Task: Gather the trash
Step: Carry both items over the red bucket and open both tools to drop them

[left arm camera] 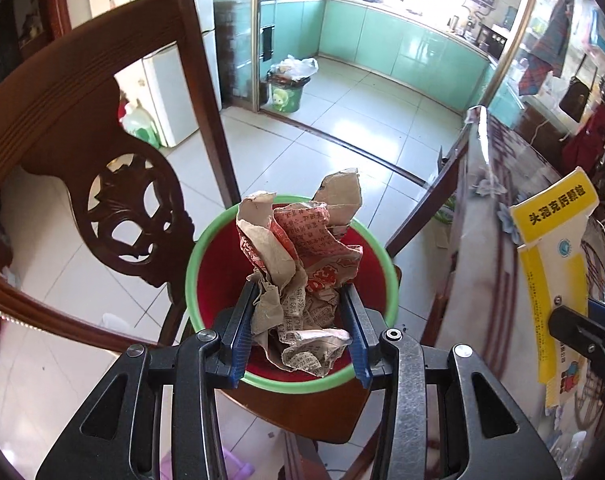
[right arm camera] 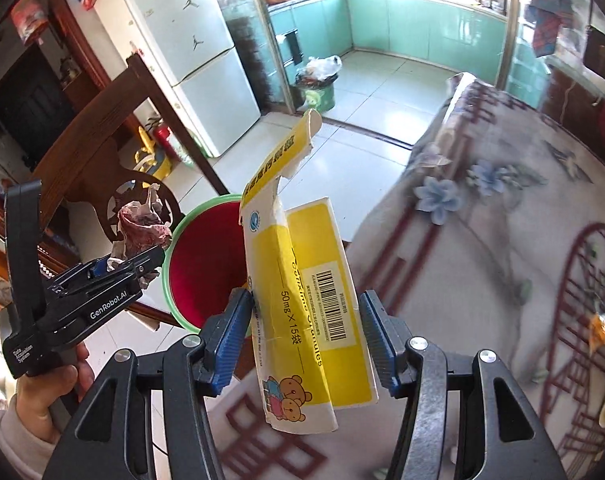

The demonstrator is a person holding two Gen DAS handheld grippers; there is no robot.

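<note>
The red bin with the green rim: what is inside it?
The red bin with the green rim shows only bare red wall. The yellow flattened cardboard box covers its far side; its bottom is unseen.

Left tool [left arm camera: 300,320]: angled steeply downward, blue-padded fingers [left arm camera: 238,330] part closed and pressing both sides of a load held between them. A bare hand [right arm camera: 58,388] in a pale sleeve grips its handle. Right tool [right arm camera: 306,336]: likewise angled downward, fingers [right arm camera: 230,332] roughly half spread, clamped on a flat load.
</note>
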